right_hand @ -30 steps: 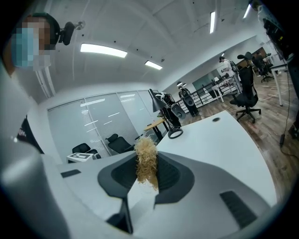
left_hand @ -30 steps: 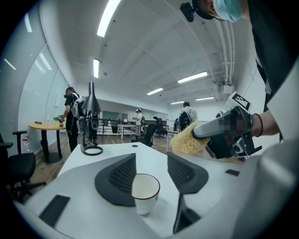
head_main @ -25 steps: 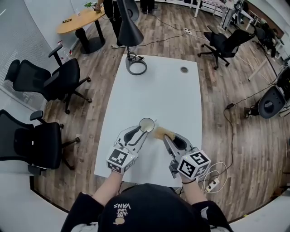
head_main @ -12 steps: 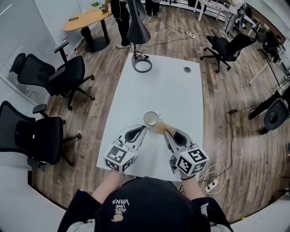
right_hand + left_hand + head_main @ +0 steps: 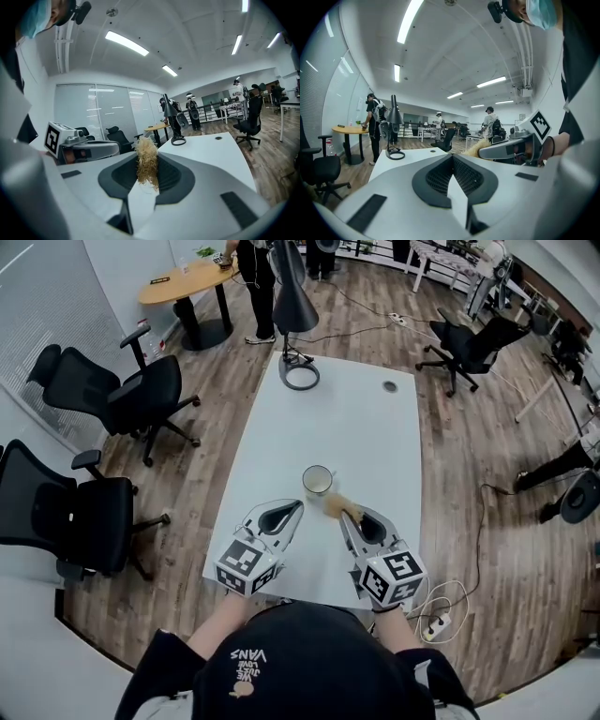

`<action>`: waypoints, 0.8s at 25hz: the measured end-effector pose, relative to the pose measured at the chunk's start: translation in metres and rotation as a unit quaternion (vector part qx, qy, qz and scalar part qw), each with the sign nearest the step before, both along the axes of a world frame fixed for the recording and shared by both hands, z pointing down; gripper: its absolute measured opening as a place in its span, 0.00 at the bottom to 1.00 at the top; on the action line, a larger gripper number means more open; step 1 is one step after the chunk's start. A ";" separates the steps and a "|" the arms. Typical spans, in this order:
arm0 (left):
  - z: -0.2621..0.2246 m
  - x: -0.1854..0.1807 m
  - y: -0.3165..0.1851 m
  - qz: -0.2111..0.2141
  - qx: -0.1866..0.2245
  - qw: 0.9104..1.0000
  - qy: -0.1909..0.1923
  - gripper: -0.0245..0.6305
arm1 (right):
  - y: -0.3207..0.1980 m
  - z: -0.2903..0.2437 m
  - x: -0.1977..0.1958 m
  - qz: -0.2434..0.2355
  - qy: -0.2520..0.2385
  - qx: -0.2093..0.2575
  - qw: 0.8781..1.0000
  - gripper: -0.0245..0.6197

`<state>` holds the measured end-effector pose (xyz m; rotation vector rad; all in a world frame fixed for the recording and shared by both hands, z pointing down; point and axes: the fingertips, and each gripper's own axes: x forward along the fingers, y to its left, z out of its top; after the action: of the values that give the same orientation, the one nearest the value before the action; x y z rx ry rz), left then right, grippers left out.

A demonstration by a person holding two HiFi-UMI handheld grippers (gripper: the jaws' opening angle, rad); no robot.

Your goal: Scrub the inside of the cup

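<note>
Tongs differ by job: the left tongs (image 5: 296,507) are pressed together on nothing, probably kept free for steadying, while the right tongs (image 5: 344,515) are clamped on a straw-coloured scrubber tuft (image 5: 333,506), its bristles poking forward, ready to go in. On the white bench (image 5: 356,427) the cup (image 5: 317,481) stands upright just beyond both tips, untouched. Neither gripper view shows the cup, and from above its inside is too small to judge.

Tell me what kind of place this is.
Most likely an open-plan office: black swivel chairs stand on wood flooring, a long white desk carries a desk lamp, and a round wooden table stands beyond.
</note>
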<state>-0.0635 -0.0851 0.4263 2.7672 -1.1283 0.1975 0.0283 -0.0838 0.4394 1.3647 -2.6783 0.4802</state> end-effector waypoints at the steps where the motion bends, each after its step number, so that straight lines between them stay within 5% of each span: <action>1: 0.000 -0.001 0.002 0.000 0.000 1.000 0.000 0.05 | 0.002 0.002 0.000 0.001 0.003 0.000 1.000 0.18; 20: 0.003 -0.009 0.017 0.000 -0.004 1.000 -0.003 0.05 | 0.015 0.007 0.000 0.016 0.030 0.000 0.999 0.18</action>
<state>-0.0729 -0.0681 0.4296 2.7624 -1.1265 0.2094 0.0282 -0.0692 0.4459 1.4015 -2.6124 0.4340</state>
